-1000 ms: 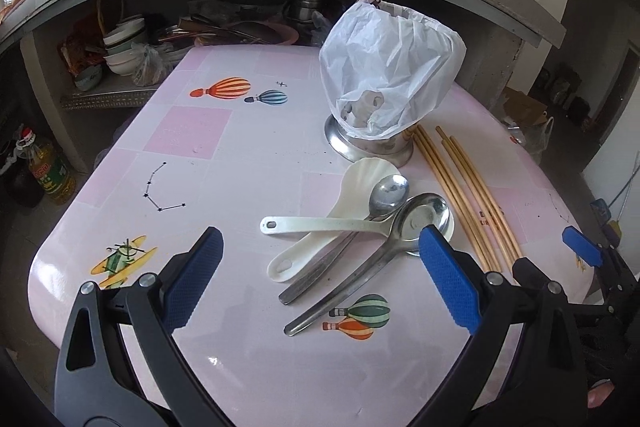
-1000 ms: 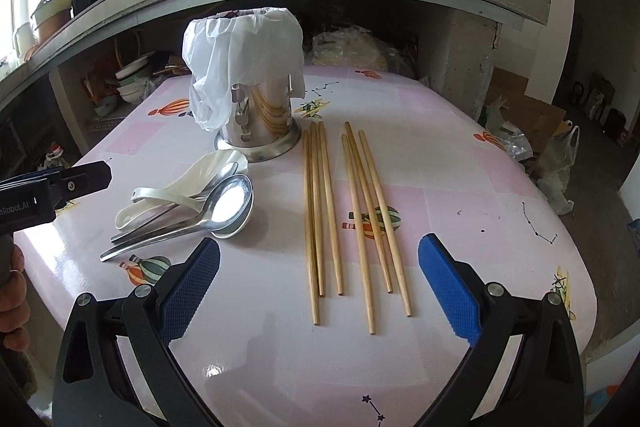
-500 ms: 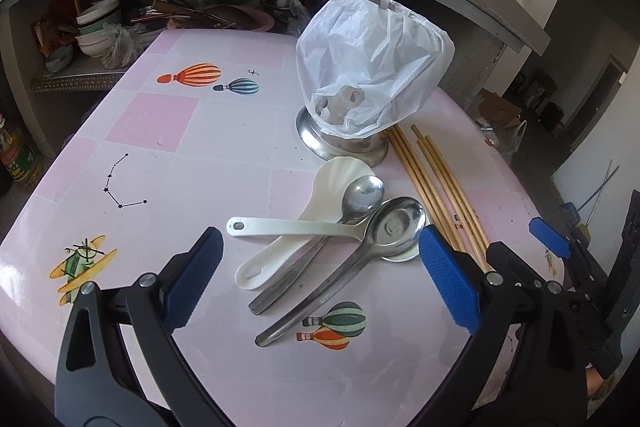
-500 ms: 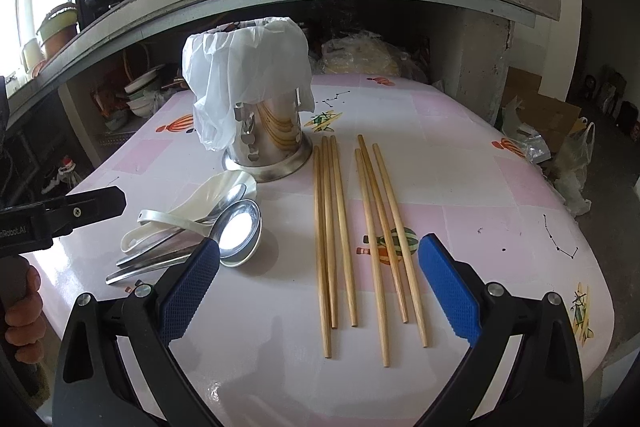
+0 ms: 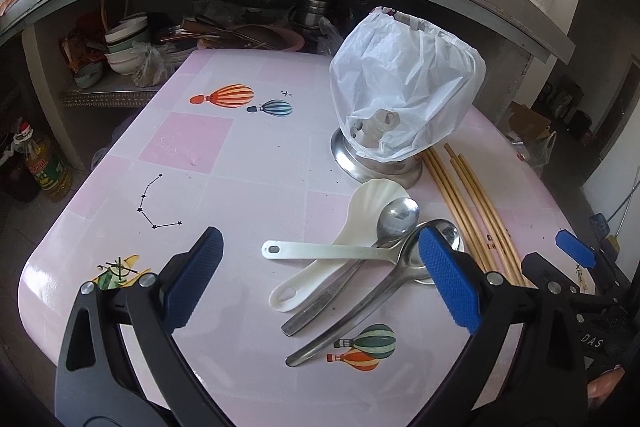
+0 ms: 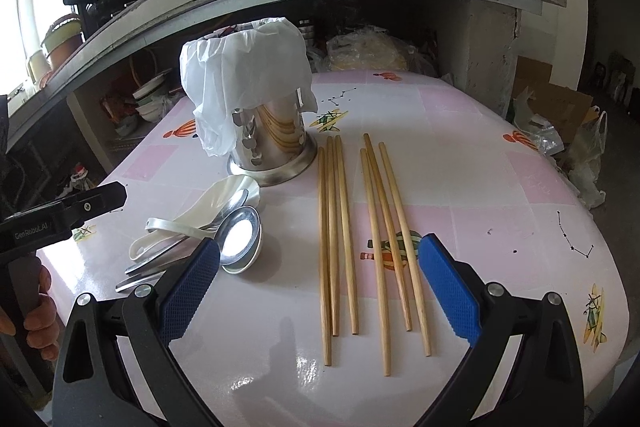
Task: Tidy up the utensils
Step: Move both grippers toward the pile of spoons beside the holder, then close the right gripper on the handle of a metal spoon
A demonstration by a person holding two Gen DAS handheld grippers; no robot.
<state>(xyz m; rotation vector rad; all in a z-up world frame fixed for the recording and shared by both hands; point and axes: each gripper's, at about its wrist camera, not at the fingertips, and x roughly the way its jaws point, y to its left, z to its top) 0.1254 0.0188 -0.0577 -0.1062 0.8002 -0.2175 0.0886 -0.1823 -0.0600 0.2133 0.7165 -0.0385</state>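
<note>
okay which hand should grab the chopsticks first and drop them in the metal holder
Right, likely. The right gripper is open with the six chopsticks lying between its fingers, and the holder stands just beyond them. The left gripper, also open, faces the pile of spoons instead.
</note>
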